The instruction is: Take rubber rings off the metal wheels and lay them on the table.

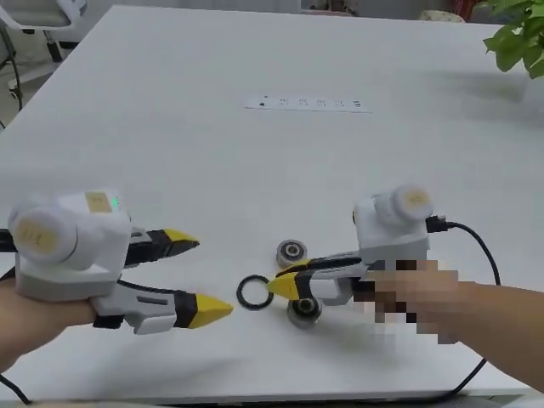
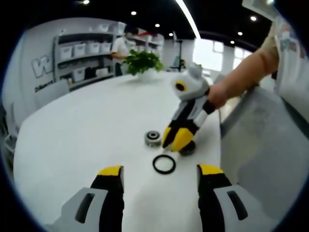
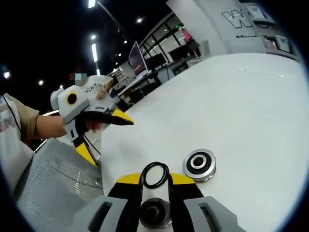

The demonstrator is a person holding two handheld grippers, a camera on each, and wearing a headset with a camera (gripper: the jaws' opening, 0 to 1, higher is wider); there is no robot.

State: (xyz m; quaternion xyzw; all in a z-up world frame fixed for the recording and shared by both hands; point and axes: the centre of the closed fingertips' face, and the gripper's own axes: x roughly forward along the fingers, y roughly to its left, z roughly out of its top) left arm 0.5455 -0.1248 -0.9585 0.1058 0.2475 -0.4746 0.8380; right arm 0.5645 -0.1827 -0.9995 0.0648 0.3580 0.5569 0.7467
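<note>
Just ahead of my right gripper [image 3: 155, 180], which pinches one metal wheel [image 3: 154, 212], the rubber ring [image 3: 154, 169] lies flat; my left gripper [image 2: 161, 170] stands spread, facing it.

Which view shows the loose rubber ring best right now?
The left gripper view: the rubber ring lies whole on bare table, nothing overlapping. The head view shows it small, beside the right gripper's tip. The right gripper view shows it crowded between its jaws.
</note>
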